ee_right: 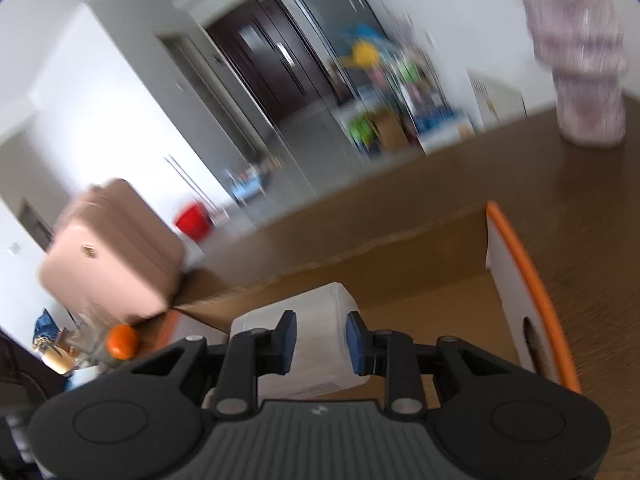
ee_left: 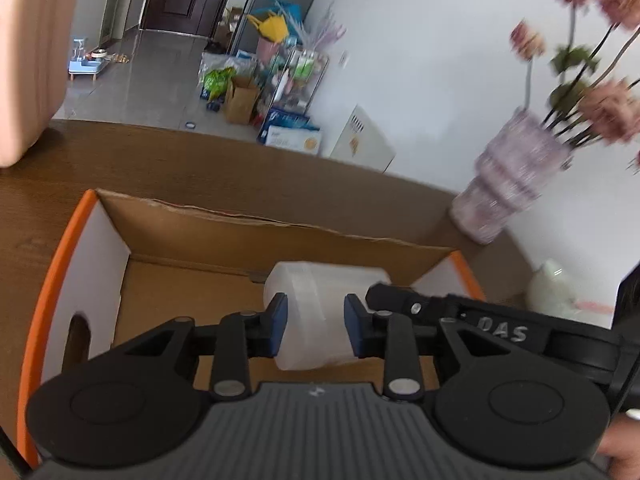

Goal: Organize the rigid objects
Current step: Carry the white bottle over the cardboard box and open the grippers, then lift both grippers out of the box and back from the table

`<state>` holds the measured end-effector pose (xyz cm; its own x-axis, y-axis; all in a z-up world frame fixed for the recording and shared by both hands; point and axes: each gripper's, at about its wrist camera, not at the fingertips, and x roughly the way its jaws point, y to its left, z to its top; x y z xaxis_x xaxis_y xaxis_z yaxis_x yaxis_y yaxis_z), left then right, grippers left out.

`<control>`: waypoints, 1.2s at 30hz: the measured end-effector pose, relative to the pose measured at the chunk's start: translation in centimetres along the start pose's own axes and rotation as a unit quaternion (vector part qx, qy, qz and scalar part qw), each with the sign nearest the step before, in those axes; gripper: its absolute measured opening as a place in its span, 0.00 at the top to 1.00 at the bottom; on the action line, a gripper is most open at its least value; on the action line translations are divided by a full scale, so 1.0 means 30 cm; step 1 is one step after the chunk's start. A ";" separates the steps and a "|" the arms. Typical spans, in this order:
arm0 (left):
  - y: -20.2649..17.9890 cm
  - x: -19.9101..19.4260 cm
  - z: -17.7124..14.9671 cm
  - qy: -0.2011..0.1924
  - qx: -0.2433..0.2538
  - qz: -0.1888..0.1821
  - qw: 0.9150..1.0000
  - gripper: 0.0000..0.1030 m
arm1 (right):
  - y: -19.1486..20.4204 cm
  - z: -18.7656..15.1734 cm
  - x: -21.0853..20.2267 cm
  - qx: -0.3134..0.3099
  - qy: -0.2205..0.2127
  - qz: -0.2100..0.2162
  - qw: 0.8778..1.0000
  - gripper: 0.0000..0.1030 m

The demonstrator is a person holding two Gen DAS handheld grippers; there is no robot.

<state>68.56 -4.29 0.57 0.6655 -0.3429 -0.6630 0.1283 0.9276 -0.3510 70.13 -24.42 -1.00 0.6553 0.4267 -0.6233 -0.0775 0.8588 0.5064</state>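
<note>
While the wooden table [ee_left: 240,168] carries the orange-edged cardboard box [ee_left: 100,232], a translucent white container [ee_left: 320,300] hangs over the box's floor, pinched by the left gripper [ee_left: 316,322] and right gripper [ee_right: 321,340] together.

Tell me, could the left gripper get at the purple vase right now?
Probably not yet: the left gripper is shut on the white container, and the right gripper reaches across between it and the purple vase beyond the cardboard box.
</note>
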 end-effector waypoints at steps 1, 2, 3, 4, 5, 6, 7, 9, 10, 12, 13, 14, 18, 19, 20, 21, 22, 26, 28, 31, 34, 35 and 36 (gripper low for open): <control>-0.001 0.021 0.003 0.004 0.005 0.007 1.000 0.74 | 0.001 0.004 0.031 -0.002 0.010 -0.013 1.000 0.77; 0.002 0.036 0.003 0.008 0.008 0.009 1.000 0.75 | 0.002 0.005 0.057 -0.006 0.014 -0.024 1.000 0.77; 0.006 0.053 0.005 0.010 0.009 0.008 1.000 0.75 | 0.001 0.007 0.076 -0.007 0.015 -0.032 0.999 0.78; 0.012 0.065 0.007 0.012 0.007 0.008 1.000 0.75 | -0.003 0.007 0.089 -0.006 0.017 -0.035 0.999 0.78; 0.014 0.078 0.007 0.015 0.004 0.009 1.000 0.74 | -0.007 0.008 0.101 -0.003 0.019 -0.037 0.999 0.78; 0.015 0.088 0.005 0.016 0.004 0.011 1.000 0.74 | -0.007 0.008 0.112 -0.004 0.022 -0.040 0.999 0.78; 0.016 0.090 0.001 0.016 0.005 0.013 1.000 0.73 | -0.007 0.007 0.117 -0.005 0.022 -0.044 0.999 0.78; 0.016 0.086 -0.001 0.021 0.011 0.018 1.000 0.67 | 0.005 0.008 0.121 -0.015 0.022 -0.051 0.998 0.77; 0.013 0.075 -0.004 0.022 0.017 0.018 0.999 0.61 | 0.017 0.006 0.111 -0.024 0.018 -0.055 0.998 0.75; 0.000 0.033 -0.001 0.017 0.037 0.024 0.999 0.57 | 0.030 0.008 0.067 -0.036 0.003 -0.063 0.997 0.68; -0.007 0.008 0.001 0.012 0.050 0.030 0.998 0.54 | 0.035 0.012 0.044 -0.038 0.000 -0.063 0.997 0.67; -0.019 -0.032 -0.002 0.003 0.072 0.042 0.997 0.52 | 0.037 0.021 0.020 -0.039 -0.003 -0.062 0.997 0.67; -0.063 -0.209 -0.013 -0.031 0.120 0.080 0.989 0.44 | 0.055 0.043 -0.126 -0.074 -0.013 -0.073 0.995 0.64; -0.066 -0.259 -0.015 -0.038 0.119 0.084 0.989 0.41 | 0.067 0.040 -0.177 -0.085 -0.016 -0.076 0.993 0.62; -0.066 -0.314 -0.020 -0.045 0.119 0.089 0.988 0.37 | 0.078 0.032 -0.238 -0.098 -0.017 -0.074 0.992 0.60; -0.068 -0.381 -0.031 -0.054 0.119 0.095 0.987 0.36 | 0.087 0.023 -0.297 -0.110 -0.017 -0.068 0.991 0.55; -0.061 -0.441 -0.048 -0.063 0.119 0.101 0.986 0.33 | 0.097 0.008 -0.363 -0.128 -0.017 -0.063 0.990 0.47; -0.044 -0.682 -0.155 -0.100 0.136 0.124 0.978 0.16 | 0.144 -0.101 -0.616 -0.222 -0.034 -0.095 0.970 0.32; -0.049 -0.778 -0.208 -0.109 0.141 0.128 0.976 0.14 | 0.157 -0.157 -0.711 -0.241 -0.040 -0.106 0.964 0.26; -0.072 -0.894 -0.289 -0.116 0.148 0.133 0.973 0.14 | 0.172 -0.225 -0.801 -0.231 -0.034 -0.089 0.968 0.25; -0.104 -0.992 -0.363 -0.134 0.162 0.138 0.968 0.14 | 0.206 -0.295 -0.869 -0.233 -0.035 -0.075 0.969 0.24; -0.111 -1.021 -0.385 -0.139 0.163 0.136 0.967 0.13 | 0.219 -0.320 -0.890 -0.234 -0.038 -0.074 0.969 0.24; -0.112 -1.051 -0.405 -0.144 0.161 0.132 0.968 0.12 | 0.231 -0.342 -0.914 -0.237 -0.040 -0.072 0.968 0.24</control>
<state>38.21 1.59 14.63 0.8771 -0.0757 -0.4743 0.1181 0.9912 0.0602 43.91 -27.24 13.48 0.7395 0.2866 -0.6091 -0.3051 0.9493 0.0762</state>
